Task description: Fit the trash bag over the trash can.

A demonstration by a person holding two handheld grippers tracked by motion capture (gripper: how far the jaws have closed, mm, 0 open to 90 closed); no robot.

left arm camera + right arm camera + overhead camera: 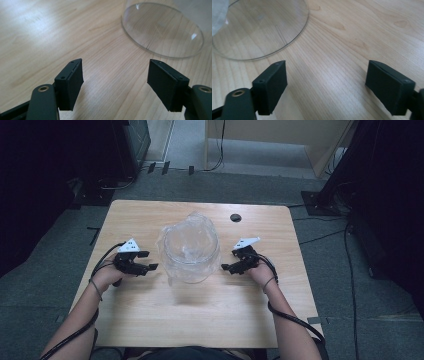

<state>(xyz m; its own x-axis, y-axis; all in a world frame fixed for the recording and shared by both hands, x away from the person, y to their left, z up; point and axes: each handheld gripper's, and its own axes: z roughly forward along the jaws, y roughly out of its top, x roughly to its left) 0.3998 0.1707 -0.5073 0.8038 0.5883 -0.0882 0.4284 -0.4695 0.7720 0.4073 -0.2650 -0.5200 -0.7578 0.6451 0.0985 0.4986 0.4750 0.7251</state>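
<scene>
A clear glass bowl (191,251) stood near the middle of the wooden table (200,320), a little toward its far edge, round-bodied and see-through, with crinkled transparent plastic film (197,219) around it and rising past its far side. No label or writing could be read on it. The left gripper (146,266) sat just beside the bowl toward the table's left edge, the right gripper (229,267) just beside it toward the right edge. Both had their jaws wide apart over bare wood, gripping nothing.

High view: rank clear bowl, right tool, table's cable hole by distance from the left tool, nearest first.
From the left tool:
1. Clear bowl, mid-table, just to its right.
2. Right tool, beyond the bowl on the table's right side.
3. Cable hole, far right part of the table.
</scene>
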